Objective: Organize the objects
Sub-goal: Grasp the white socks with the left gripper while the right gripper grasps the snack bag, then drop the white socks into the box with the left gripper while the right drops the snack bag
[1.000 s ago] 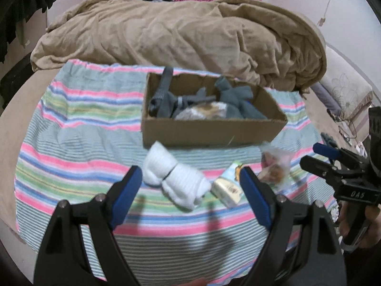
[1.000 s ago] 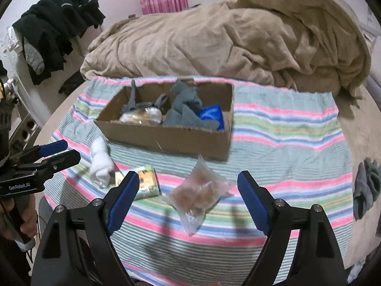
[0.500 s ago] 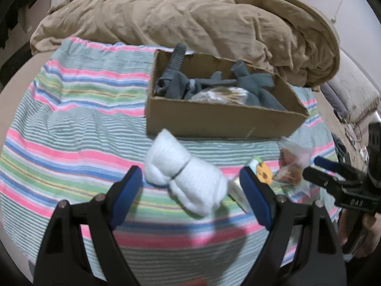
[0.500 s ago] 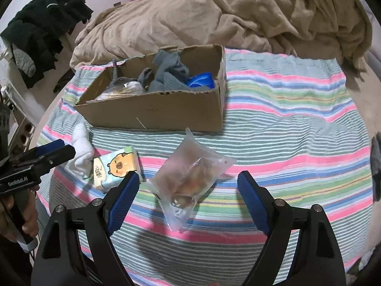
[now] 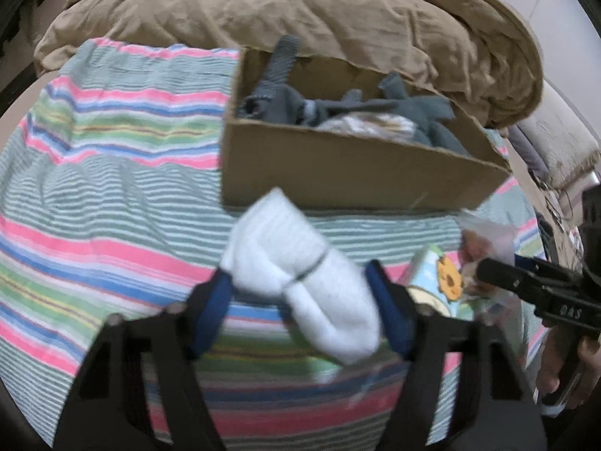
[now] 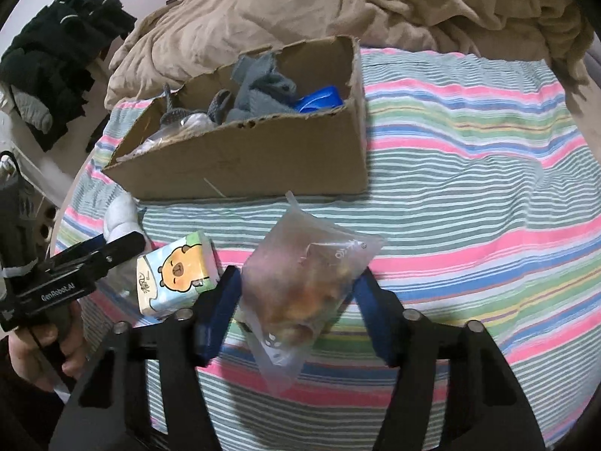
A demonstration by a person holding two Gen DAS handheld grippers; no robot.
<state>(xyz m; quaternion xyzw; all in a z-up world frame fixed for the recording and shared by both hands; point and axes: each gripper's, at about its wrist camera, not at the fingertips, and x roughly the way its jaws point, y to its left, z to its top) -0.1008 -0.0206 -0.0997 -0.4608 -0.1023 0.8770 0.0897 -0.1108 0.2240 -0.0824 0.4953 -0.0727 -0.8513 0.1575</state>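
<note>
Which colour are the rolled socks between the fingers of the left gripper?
White. The rolled socks show best in the left wrist view.

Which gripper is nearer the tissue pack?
Hard to call. The left gripper, around the white socks, lies left of the tissue pack; the right gripper, around the snack bag, lies right.

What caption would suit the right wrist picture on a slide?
Right gripper straddles a clear snack bag on the striped blanket, cardboard box behind.
</note>
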